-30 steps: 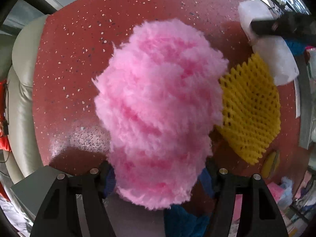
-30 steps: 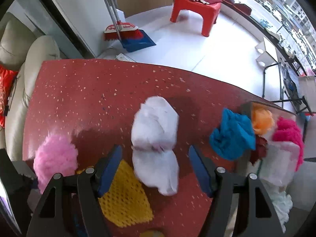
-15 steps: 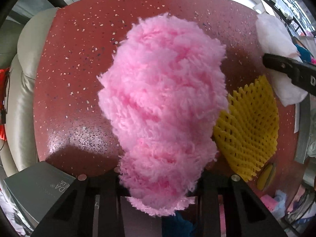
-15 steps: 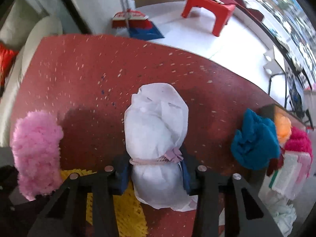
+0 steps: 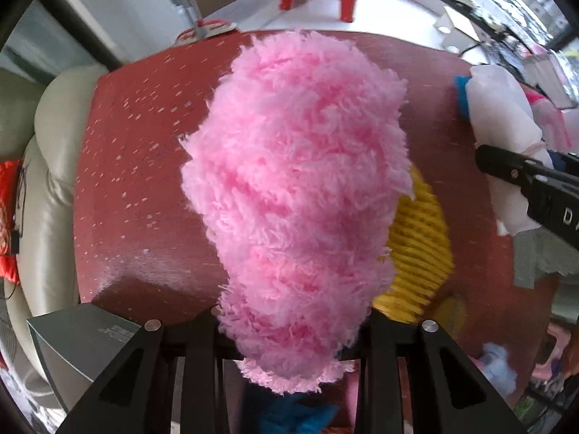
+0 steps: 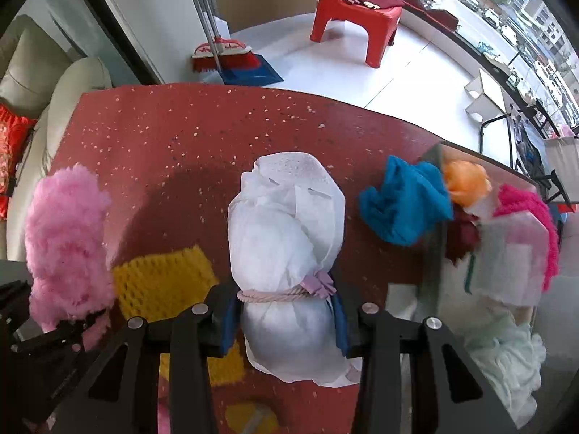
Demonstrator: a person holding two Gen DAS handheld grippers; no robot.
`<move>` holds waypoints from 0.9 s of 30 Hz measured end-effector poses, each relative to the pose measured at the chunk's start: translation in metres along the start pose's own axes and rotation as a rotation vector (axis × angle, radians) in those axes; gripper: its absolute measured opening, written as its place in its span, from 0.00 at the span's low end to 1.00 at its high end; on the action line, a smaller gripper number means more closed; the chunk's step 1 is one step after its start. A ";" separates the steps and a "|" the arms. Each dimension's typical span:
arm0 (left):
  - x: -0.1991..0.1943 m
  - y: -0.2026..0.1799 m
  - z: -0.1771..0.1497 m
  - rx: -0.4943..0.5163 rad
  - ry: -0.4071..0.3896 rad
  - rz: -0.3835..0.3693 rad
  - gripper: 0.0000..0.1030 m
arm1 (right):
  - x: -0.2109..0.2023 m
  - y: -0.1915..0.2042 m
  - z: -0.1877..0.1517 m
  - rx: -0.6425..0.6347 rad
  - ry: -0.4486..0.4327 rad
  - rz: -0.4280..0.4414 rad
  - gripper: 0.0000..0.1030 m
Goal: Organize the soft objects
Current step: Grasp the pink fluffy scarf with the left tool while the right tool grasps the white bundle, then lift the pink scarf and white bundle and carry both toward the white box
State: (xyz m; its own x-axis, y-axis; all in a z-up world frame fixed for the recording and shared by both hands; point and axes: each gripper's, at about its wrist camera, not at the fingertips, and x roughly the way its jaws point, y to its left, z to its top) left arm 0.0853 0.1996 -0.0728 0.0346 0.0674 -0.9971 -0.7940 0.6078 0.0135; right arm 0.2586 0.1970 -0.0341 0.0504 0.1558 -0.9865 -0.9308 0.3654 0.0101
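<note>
A fluffy pink ball (image 5: pixel 296 181) hangs above the red speckled table (image 5: pixel 137 166), and my left gripper (image 5: pixel 289 329) is shut on its lower end. A white cloth bundle (image 6: pixel 286 224), tied with a pale cord, is held off the table with my right gripper (image 6: pixel 286 322) shut on its waist. In the right wrist view the pink ball (image 6: pixel 65 238) and left gripper (image 6: pixel 43 325) sit at the far left. A yellow foam net (image 6: pixel 163 282) lies on the table between the two grippers. A blue cloth (image 6: pixel 401 206) rests against a box (image 6: pixel 432 238) at the right.
The box holds several soft things, orange, magenta and white. A cream sofa (image 5: pixel 47 181) borders the table's left side. A grey box (image 5: pixel 83 343) stands at the near left corner. A broom (image 6: pixel 224 50) and red chair (image 6: pixel 358 18) stand on the white floor beyond.
Both grippers closed, the left on the pink ball and the right on the white bundle. Both loads have since risen off the table, and the right one has shifted sideways.
</note>
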 end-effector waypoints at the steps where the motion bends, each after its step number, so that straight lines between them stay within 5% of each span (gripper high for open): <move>1: -0.006 -0.008 -0.005 0.011 -0.006 -0.011 0.31 | -0.007 -0.003 -0.004 0.008 -0.007 0.005 0.44; 9: -0.052 -0.050 -0.018 0.099 -0.069 0.032 0.31 | -0.055 -0.032 -0.040 0.127 -0.030 0.058 0.44; 18: -0.080 -0.086 -0.063 0.165 -0.068 -0.041 0.31 | -0.104 -0.058 -0.089 0.288 -0.067 0.157 0.44; 27: -0.104 -0.145 -0.100 0.251 -0.083 -0.056 0.31 | -0.122 -0.075 -0.132 0.283 -0.074 0.085 0.44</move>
State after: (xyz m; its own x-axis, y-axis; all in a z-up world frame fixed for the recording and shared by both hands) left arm 0.1359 0.0258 0.0212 0.1322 0.0865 -0.9874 -0.6143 0.7890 -0.0131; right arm 0.2747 0.0292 0.0643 0.0123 0.2596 -0.9656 -0.7952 0.5880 0.1480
